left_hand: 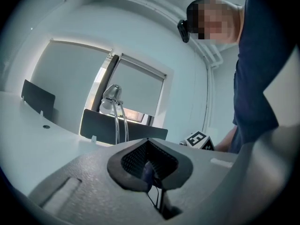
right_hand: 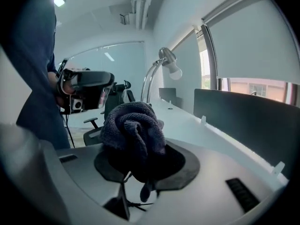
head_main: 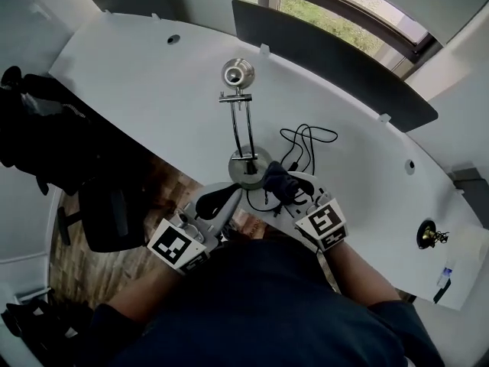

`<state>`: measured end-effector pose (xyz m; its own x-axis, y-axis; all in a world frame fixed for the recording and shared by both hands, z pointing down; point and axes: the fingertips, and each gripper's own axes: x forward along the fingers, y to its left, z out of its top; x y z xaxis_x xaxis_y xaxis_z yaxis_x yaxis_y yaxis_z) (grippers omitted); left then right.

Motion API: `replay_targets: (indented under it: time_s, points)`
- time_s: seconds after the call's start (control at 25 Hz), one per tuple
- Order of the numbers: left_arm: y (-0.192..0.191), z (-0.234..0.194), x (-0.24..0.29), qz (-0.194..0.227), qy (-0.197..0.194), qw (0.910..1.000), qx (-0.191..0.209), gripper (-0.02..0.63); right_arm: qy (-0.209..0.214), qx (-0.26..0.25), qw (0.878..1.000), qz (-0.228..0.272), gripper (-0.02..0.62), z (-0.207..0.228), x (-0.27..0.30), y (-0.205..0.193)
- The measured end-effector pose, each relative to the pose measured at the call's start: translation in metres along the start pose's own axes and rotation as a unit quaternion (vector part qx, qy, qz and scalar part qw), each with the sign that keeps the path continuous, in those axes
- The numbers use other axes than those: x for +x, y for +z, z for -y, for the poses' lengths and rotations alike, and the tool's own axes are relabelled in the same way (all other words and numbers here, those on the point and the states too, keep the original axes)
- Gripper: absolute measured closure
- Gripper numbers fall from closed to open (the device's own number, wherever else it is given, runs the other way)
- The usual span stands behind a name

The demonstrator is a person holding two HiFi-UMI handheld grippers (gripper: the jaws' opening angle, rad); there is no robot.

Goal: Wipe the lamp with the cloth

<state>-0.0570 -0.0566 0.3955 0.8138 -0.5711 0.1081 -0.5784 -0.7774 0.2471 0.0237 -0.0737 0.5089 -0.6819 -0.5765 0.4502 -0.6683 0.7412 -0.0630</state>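
A chrome desk lamp (head_main: 248, 167) stands on the white desk (head_main: 153, 90), its round base near the front edge and its head (head_main: 238, 73) further back. My right gripper (head_main: 289, 188) is shut on a bunched dark blue-grey cloth (head_main: 276, 180) (right_hand: 133, 125) just right of the base. My left gripper (head_main: 218, 199) sits just left of the base, jaws together with nothing held. The lamp's head (left_hand: 112, 96) and twin arms rise ahead in the left gripper view. In the right gripper view the lamp (right_hand: 168, 61) curves up beyond the cloth.
A black cable (head_main: 306, 140) lies coiled right of the lamp base. Dark divider panels (head_main: 328, 60) line the desk's far edge below a window. A black office chair (head_main: 107, 216) stands left of me. A small dark object (head_main: 428, 235) sits at the desk's right end.
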Motion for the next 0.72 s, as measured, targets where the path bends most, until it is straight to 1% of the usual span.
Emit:
replay_targets:
  time_s: [0.16, 0.24, 0.36, 0.52, 0.72]
  points:
    - [0.006, -0.016, 0.005, 0.002, 0.035, 0.9994, -0.001, 0.6, 0.008, -0.042, 0.999, -0.025, 0.451, 0.026, 0.024, -0.013]
    - [0.01, -0.022, 0.008, 0.005, 0.046, 0.9989, -0.006, 0.6, 0.013, -0.062, 0.997, -0.035, 0.451, 0.036, 0.038, -0.018]
    - [0.012, -0.034, 0.016, 0.001, 0.057, 0.9984, -0.002, 0.6, 0.019, -0.095, 0.994, -0.05, 0.451, 0.047, 0.06, -0.025]
    - [0.014, -0.051, 0.027, -0.007, 0.07, 0.9974, 0.013, 0.6, 0.034, -0.15, 0.985, -0.079, 0.451, 0.052, 0.089, -0.042]
    - [0.02, -0.069, 0.038, -0.018, 0.079, 0.9959, 0.041, 0.6, 0.051, -0.193, 0.975, -0.101, 0.451, 0.058, 0.116, -0.053]
